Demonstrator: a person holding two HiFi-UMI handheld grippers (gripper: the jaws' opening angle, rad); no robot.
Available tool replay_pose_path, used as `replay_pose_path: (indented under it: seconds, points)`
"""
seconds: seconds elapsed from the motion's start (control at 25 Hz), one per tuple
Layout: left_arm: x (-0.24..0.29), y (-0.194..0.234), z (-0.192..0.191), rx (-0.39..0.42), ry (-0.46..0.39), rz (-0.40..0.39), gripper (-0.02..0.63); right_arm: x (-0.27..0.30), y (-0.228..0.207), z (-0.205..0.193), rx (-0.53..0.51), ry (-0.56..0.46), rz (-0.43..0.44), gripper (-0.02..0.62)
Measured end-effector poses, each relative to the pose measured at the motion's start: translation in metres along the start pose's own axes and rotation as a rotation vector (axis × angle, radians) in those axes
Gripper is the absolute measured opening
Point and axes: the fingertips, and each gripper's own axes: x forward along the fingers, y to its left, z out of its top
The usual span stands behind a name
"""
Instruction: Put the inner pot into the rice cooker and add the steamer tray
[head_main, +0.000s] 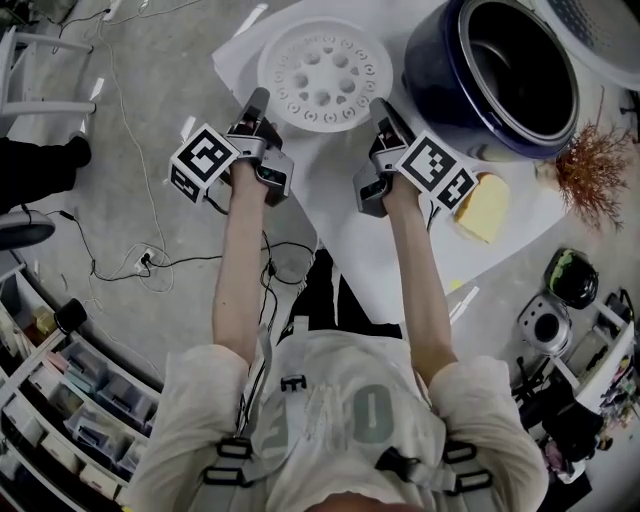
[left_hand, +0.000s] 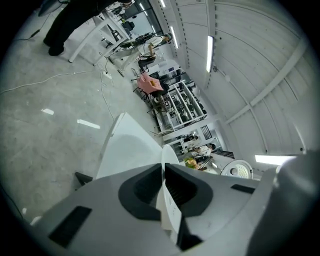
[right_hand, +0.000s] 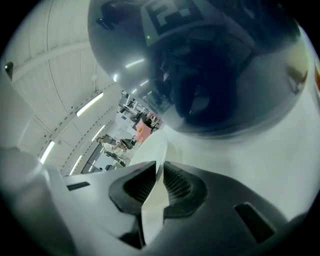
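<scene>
A: Where is the steamer tray (head_main: 325, 72) now?

B: It lies flat on the white table (head_main: 335, 215). The left gripper (head_main: 259, 103) pinches its rim at about 8 o'clock. The right gripper (head_main: 380, 108) pinches the rim at about 4 o'clock. Both pairs of jaws press on the thin edge.

A: How will it handle?

B: I judge it light, stiff plastic, perhaps a little slippery. The two rim grips should keep it level. The rice cooker (head_main: 440, 75) stands at 3 o'clock from it, and the inner pot (head_main: 515, 70) seems already inside.
</scene>
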Motion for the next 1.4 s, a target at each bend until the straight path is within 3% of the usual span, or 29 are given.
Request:
replay_pose_path:
  seconds: [0.32,0.6,1.0,1.4]
  points:
    - [-0.020,-0.070,0.023,0.055,-0.059,-0.107,0.035,-0.027,0.062,0.039,-0.098,-0.068,0.083,0.038]
    - [-0.058,-0.154,0.074,0.103,-0.149,-0.246,0.035,-0.053,0.157,0.072,-0.204,-0.157,0.186,0.038]
    - [-0.110,-0.264,0.086,0.251,-0.259,-0.399,0.035,-0.120,0.236,0.118,-0.347,-0.290,0.303,0.040]
    - [-0.140,-0.307,0.085,0.294,-0.301,-0.466,0.035,-0.162,0.273,0.134,-0.421,-0.355,0.378,0.040]
